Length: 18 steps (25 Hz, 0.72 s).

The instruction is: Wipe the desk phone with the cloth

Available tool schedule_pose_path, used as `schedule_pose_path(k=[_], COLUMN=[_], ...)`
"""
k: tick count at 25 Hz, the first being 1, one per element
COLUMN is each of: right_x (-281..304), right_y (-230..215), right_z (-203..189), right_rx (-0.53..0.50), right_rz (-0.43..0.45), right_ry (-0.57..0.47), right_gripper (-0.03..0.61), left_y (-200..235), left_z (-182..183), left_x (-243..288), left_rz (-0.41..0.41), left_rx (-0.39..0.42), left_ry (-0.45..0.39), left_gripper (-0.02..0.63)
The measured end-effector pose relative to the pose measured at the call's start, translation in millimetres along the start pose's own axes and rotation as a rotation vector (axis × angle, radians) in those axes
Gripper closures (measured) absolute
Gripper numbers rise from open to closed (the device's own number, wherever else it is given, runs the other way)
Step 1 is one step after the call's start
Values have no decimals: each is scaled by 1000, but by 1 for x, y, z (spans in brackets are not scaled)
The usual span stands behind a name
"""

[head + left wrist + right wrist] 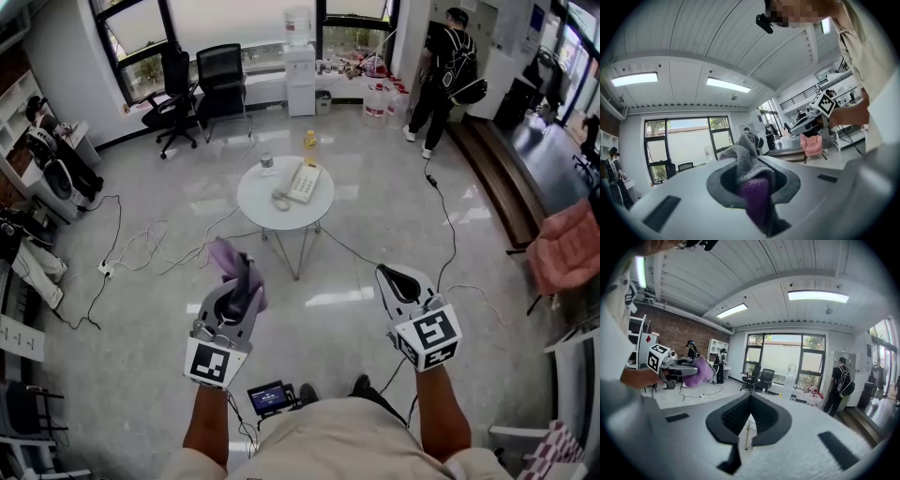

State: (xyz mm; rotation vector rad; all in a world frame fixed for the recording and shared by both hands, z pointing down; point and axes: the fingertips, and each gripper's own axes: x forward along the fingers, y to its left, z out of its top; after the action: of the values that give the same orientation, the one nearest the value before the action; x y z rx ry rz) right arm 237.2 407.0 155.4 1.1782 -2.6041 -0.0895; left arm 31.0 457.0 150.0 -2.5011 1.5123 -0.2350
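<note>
A cream desk phone lies on a small round white table a few steps ahead of me. My left gripper is held low at the left, well short of the table, and is shut on a purple cloth that bunches out past its tips. In the left gripper view the cloth fills the gap between the jaws. My right gripper hangs at the right, shut with nothing in it. In the right gripper view its jaws meet, and the cloth shows off to the left.
A small can stands on the table beside the phone, and a yellow bottle sits on the floor behind it. Cables trail across the floor. Office chairs and a water dispenser line the windows. A person stands at the back right.
</note>
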Motion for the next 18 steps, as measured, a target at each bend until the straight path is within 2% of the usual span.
schedule_pose_path(k=[8, 18], right_x=[14, 70], right_y=[-19, -49], right_z=[3, -2], right_rx=[42, 62], right_rz=[-14, 33], right_ry=[-5, -17], right_gripper=[586, 586], left_y=[2, 19], left_z=[-3, -15], left_x=[21, 53], left_rz=[-32, -9], left_rx=[-9, -4], left_ry=[3, 32], left_gripper=[554, 554])
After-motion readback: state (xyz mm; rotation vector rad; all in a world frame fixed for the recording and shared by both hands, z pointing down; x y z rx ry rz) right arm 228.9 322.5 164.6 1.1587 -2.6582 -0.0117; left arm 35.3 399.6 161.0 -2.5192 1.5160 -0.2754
